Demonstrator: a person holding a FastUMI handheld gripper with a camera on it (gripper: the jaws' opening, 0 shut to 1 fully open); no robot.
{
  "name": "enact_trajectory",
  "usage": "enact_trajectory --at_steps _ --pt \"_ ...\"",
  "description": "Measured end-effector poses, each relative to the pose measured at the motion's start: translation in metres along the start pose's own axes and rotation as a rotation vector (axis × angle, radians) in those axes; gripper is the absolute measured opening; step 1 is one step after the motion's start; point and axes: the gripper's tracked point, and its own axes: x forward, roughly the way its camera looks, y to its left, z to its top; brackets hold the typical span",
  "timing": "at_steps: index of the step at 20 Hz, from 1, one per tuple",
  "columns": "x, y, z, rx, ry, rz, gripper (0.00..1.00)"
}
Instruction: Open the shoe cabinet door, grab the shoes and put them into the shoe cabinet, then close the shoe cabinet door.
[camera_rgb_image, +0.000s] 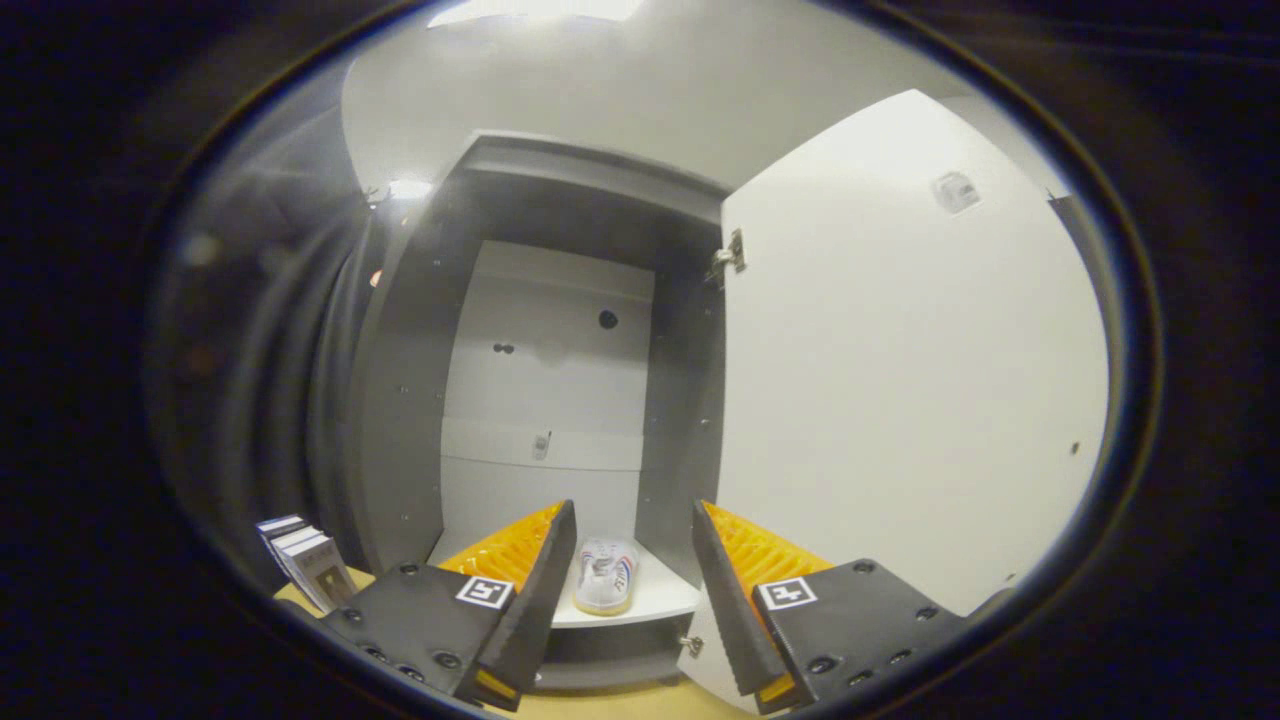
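Shoes come first: one white low-top sneaker with coloured side stripes (606, 575) lies on the bottom white shelf (660, 600) inside the tall grey shoe cabinet (400, 400), toe toward the camera, seen through the gap between the two fingers and beyond their tips. Whether a second shoe sits beside it I cannot tell. The flat white cabinet door (900, 380) stands swung wide open on the right, hung on a small metal hinge (728, 258). The gripper (630, 530) hovers in front of the opening with its fingers spread apart and nothing held between them. A stack of small booklets (305, 560) stands left of the cabinet on the tan floor (620, 705).

With the sneaker already on the shelf, the placing step looks done, and closing the door remains. That next move probably calls for drawing back clear of the opening, reaching round to the door's outer face or free edge, and pushing it toward the cabinet frame until shut.
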Motion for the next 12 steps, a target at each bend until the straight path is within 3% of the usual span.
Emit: enact_trajectory --at_steps 12 --pt "-0.112 -0.148 0.06 -0.027 -0.151 -0.291 0.74"
